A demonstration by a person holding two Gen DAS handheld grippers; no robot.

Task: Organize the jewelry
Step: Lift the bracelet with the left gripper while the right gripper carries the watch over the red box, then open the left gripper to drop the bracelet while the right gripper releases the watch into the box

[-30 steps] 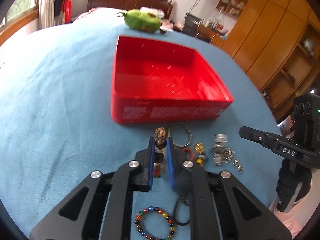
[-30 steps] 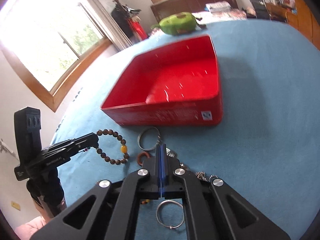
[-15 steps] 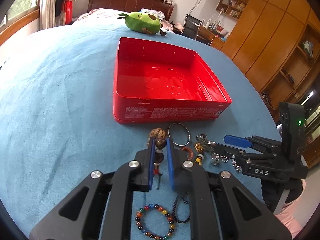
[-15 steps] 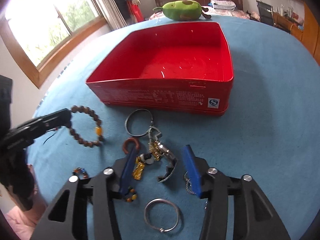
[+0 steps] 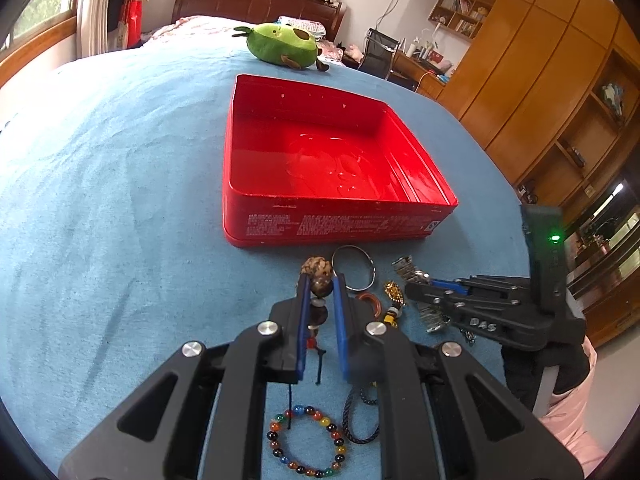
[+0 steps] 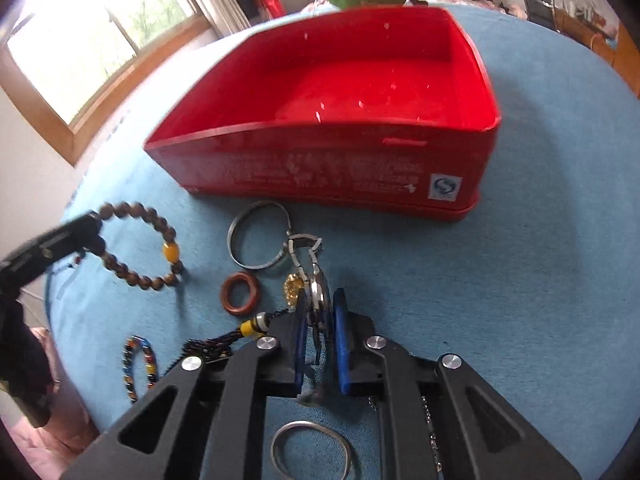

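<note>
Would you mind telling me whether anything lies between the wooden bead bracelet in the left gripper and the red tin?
Nothing visible blocks it. Only bare blue cloth lies between the wooden bead bracelet in the left gripper and the red tin; the silver bangle sits slightly right of that path.

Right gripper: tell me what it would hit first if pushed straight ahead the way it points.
Right gripper is closed around a silver watch. Straight ahead, past the watch band, it would probably meet the near wall of the red tin box; depth is uncertain.
</note>
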